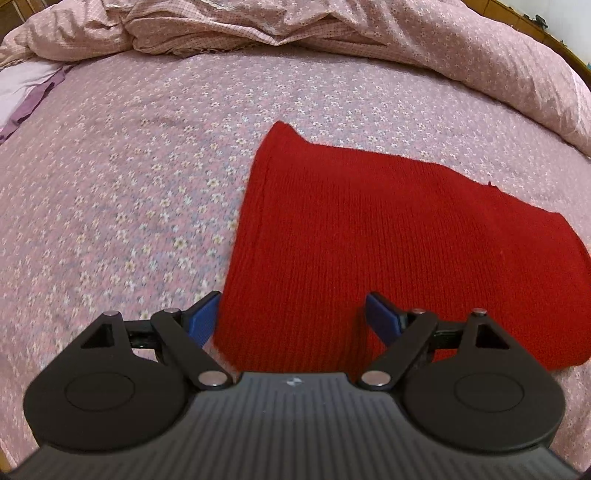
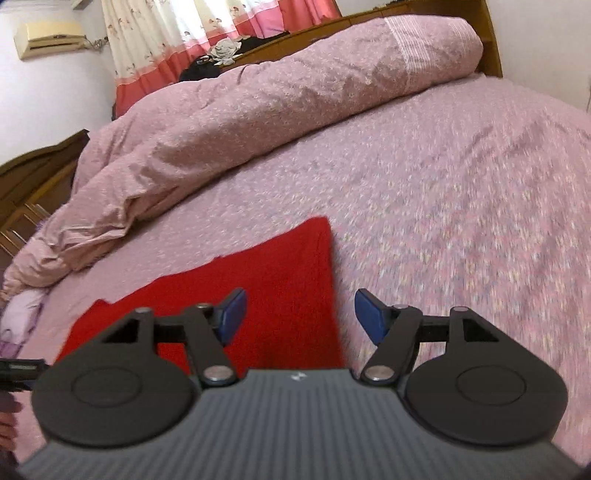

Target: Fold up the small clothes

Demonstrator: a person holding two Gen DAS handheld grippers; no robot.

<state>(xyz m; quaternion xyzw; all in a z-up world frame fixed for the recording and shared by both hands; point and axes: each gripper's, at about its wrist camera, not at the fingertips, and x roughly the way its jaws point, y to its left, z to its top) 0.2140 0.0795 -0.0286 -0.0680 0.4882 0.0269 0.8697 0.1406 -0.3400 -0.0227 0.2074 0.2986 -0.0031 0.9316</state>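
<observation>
I'm working in a bedroom of a home. A bed (image 2: 461, 192) fills both views, its sheet pink with small flowers, and a matching duvet (image 2: 258, 103) is bunched along the far side. Behind it I see a dark wooden headboard (image 2: 369, 18). Pink-and-cream curtains (image 2: 177, 40) hang at the back, and an air conditioner (image 2: 50, 37) is mounted high on the white wall. Brown wooden furniture (image 2: 33, 177) stands beside the bed at the left of the right wrist view.
</observation>
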